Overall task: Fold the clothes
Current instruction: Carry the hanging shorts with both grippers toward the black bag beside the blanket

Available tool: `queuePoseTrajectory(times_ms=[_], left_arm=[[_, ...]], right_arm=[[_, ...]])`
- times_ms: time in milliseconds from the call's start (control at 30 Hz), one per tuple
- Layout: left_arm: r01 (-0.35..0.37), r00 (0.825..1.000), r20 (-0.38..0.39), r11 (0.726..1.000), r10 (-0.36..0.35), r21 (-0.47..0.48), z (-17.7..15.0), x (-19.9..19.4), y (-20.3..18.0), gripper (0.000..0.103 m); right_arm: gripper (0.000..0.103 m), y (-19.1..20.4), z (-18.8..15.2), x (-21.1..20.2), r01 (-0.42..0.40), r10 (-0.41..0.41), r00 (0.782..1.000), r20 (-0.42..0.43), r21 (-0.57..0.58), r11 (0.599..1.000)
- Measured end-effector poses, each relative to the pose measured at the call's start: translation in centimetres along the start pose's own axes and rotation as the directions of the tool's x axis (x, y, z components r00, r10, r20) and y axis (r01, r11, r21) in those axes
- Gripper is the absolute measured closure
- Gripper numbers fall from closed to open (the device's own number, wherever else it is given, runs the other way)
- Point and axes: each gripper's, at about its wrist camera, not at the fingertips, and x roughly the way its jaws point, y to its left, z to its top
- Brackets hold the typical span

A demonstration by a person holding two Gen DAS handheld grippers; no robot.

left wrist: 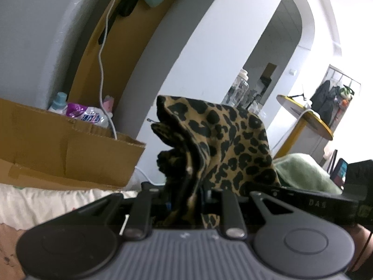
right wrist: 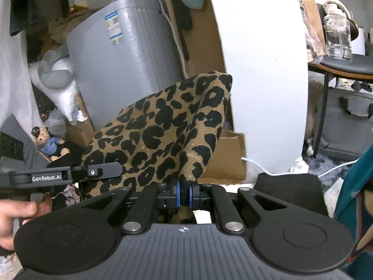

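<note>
The tan, black-spotted leopard-print cloth stretches sideways between both grippers: right gripper nearly shut on one corner, left gripper apparently clamping a thicker bunch.

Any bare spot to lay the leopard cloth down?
Only the white bedding in front of the cardboard box, left of the left hand-held gripper, shows bare. Right of the leopard cloth is crowded: green fabric, right hand-held gripper.
</note>
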Motion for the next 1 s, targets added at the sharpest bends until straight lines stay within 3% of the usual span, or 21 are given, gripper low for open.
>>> queuePoseTrajectory(times_ms=[333, 633, 1000], left_arm=[[0.040, 0.998, 0.046, 0.999, -0.039, -0.027, 1.5, 3.9, -1.7, 0.081], [0.072, 0.997, 0.035, 0.995, -0.070, -0.068, 1.7, 9.0, -2.7, 0.081], [0.097, 0.993, -0.050, 0.983, -0.106, -0.156, -3.6, 16.9, -0.7, 0.081]], right_arm=[[0.097, -3.7, 3.2, -0.5, 0.031, -0.024, 0.996, 0.089, -0.074, 0.997], [0.097, -8.3, 4.5, 0.9, 0.083, -0.075, 0.989, 0.127, -0.058, 0.995], [0.097, -13.4, 1.0, 4.1, 0.204, -0.196, 0.978, 0.071, -0.123, 0.971]])
